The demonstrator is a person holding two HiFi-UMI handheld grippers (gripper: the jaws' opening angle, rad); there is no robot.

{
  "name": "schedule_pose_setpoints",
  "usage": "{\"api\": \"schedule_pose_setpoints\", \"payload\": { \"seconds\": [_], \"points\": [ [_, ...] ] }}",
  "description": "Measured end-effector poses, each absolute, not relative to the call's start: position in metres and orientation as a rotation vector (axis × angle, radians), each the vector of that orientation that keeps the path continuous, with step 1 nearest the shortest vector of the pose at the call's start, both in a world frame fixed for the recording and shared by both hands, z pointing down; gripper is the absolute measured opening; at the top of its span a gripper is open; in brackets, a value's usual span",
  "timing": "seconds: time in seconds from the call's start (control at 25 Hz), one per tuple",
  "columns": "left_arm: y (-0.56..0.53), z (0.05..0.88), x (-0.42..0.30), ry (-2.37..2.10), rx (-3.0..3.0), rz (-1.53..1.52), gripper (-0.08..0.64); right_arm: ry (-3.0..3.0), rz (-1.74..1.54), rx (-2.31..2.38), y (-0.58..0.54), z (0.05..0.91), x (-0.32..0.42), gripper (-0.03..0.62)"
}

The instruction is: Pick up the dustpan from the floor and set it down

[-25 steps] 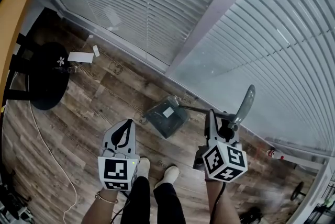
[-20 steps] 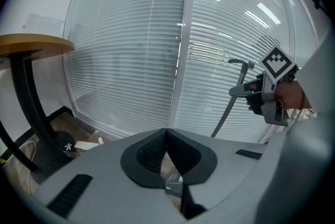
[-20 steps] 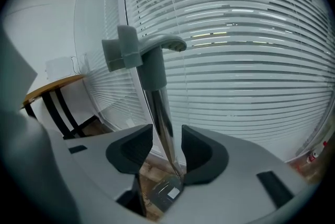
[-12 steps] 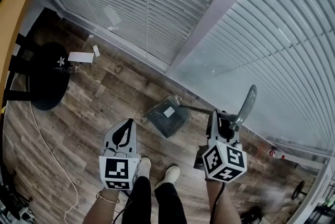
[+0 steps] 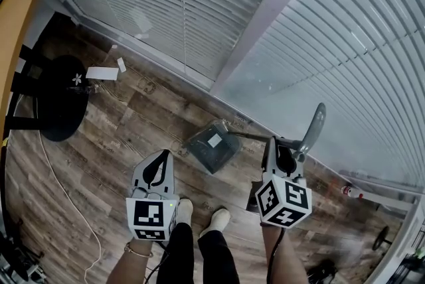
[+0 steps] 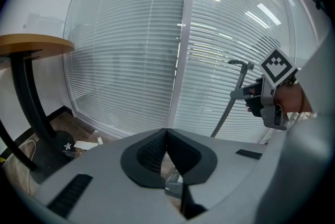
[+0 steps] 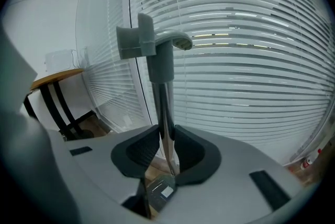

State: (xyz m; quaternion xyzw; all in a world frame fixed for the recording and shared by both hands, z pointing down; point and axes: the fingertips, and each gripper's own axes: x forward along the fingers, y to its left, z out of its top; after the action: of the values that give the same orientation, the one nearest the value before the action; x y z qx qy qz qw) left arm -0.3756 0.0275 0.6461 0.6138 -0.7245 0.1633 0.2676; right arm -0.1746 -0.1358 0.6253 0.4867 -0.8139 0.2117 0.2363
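We hold the dustpan (image 5: 211,146) by its metal pole, our right gripper (image 7: 166,136) jaws just closed onto it, pan on the wood floor (image 5: 119,137) by the blinds (image 5: 166,4), our left gripper (image 6: 166,136) jaws together, empty

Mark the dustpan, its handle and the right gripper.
dustpan (image 5: 207,150), head view, on the pan's tray.
handle (image 7: 160,66), right gripper view, on the grey upper sleeve.
right gripper (image 7: 166,139), right gripper view, between fingertips; jaws have just been closing on the handle.
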Motion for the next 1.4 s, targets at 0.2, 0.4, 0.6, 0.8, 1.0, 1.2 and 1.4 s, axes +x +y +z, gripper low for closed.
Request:
{"api": "schedule_pose_setpoints", "payload": {
  "seconds": [0.2, 0.4, 0.6, 0.8, 1.0, 1.2, 1.4],
  "points": [
    [0.03, 0.645, -0.377, -1.967, 1.648, 0.437, 0.018, -2.232, 0.565, 1.337, -0.131, 0.624, -0.171, 0.101],
    [0.034, 0.646, -0.372, -1.956, 1.647, 0.438, 0.018, -2.239, 0.56, 1.329, -0.126, 0.622, -0.167, 0.1],
    [0.036, 0.637, -0.368, -1.966, 1.658, 0.441, 0.018, -2.244, 0.54, 1.305, -0.114, 0.617, -0.165, 0.098],
    [0.037, 0.623, -0.366, -1.979, 1.68, 0.445, 0.018, -2.262, 0.505, 1.294, -0.104, 0.604, -0.163, 0.098],
    [0.035, 0.607, -0.362, -1.999, 1.708, 0.434, 0.018, -2.289, 0.449, 1.288, -0.097, 0.585, -0.163, 0.098],
    [0.034, 0.582, -0.351, -2.006, 1.756, 0.431, 0.018, -2.316, 0.415, 1.285, -0.09, 0.557, -0.159, 0.098],
    [0.024, 0.533, -0.34, -2.021, 1.827, 0.408, 0.018, -2.336, 0.396, 1.288, -0.082, 0.512, -0.156, 0.098]
  ]
}}
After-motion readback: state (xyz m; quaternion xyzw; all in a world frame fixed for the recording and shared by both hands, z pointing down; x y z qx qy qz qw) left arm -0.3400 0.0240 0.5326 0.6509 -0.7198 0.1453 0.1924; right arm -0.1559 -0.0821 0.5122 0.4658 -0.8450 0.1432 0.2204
